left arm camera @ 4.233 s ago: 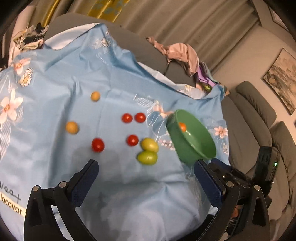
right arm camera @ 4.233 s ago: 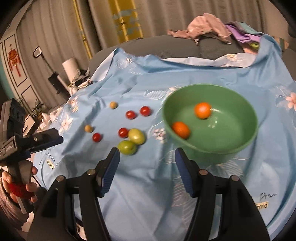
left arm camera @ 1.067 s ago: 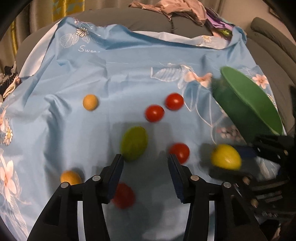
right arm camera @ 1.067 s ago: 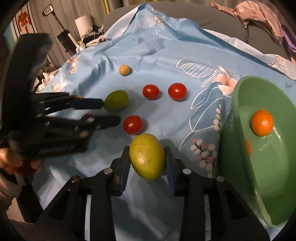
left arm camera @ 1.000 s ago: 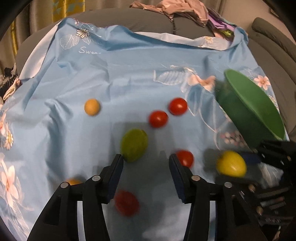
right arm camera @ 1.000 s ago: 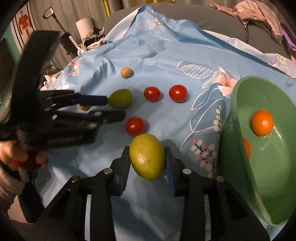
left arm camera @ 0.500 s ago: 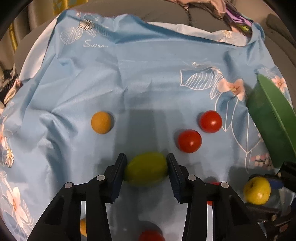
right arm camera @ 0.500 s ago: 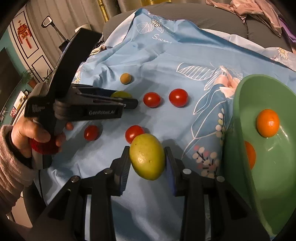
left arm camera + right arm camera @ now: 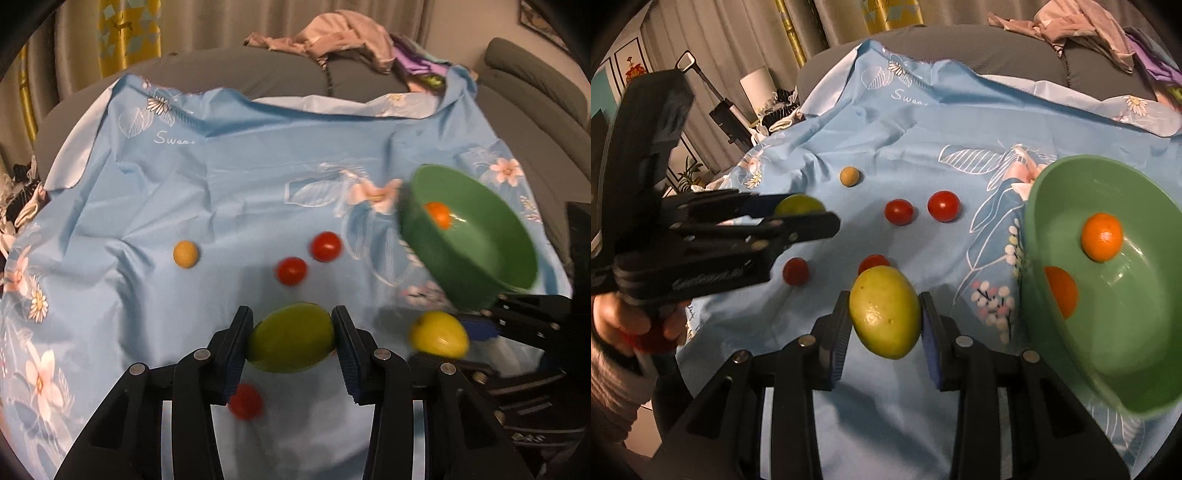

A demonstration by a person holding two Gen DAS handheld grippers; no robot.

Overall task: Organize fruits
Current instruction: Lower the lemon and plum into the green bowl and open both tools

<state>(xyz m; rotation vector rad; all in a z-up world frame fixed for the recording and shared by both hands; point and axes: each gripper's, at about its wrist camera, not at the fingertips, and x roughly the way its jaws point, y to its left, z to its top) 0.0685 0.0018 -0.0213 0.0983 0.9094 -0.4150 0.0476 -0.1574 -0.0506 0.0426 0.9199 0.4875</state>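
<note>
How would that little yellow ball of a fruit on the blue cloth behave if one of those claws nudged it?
The small yellow fruit looks nearly round, so it would probably roll. It lies on a wrinkled blue cloth, whose folds might stop it soon. It looks smaller than the tomatoes, so it is likely light.

Grey sofa (image 9: 229, 74) being covered by a light blue floral cloth (image 9: 229, 184), green bowl (image 9: 1108, 332), four red tomatoes (image 9: 899, 211) and one small yellow fruit (image 9: 185, 253) being carried on the cloth
</note>
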